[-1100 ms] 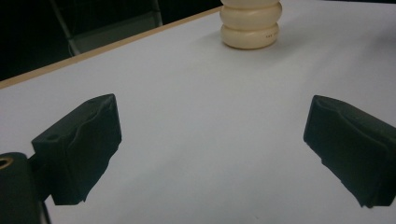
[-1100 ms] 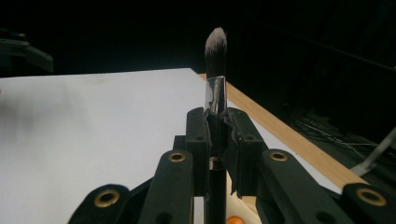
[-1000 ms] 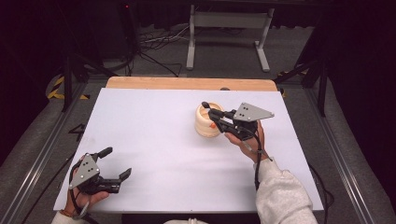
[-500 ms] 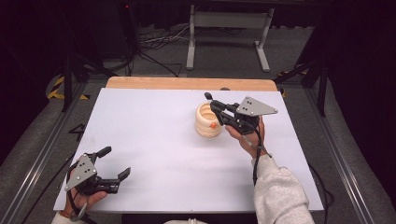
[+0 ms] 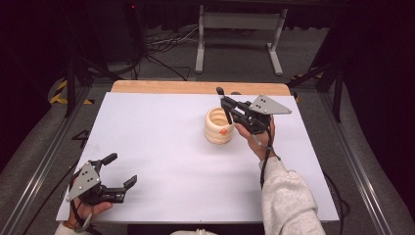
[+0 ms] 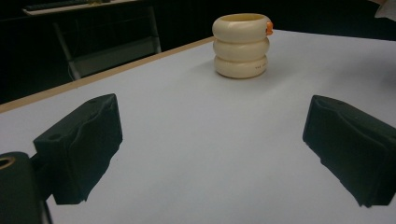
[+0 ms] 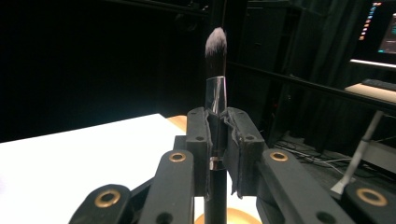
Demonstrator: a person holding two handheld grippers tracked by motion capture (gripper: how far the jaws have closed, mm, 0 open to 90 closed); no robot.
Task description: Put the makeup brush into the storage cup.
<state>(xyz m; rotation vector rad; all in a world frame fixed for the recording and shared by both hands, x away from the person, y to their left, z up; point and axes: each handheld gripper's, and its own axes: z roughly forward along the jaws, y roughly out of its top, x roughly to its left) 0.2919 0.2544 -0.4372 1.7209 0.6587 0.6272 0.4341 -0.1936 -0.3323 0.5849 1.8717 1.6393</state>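
The cream ribbed holder (image 5: 219,126), three stacked rings with an orange spot on its side, stood right of the frame's centre. Above its mouth, the right gripper (image 7: 217,135) clamped an upright black brush (image 7: 215,88) with a silver ferrule and grey-white bristles. At lower left, the left gripper (image 5: 116,172) stood with jaws apart.

Only the ringed holder (image 5: 218,126) interrupts open table (image 5: 161,142).

Upright black makeup brush (image 7: 216,93), bristles up, above cream ribbed holder (image 5: 218,126).
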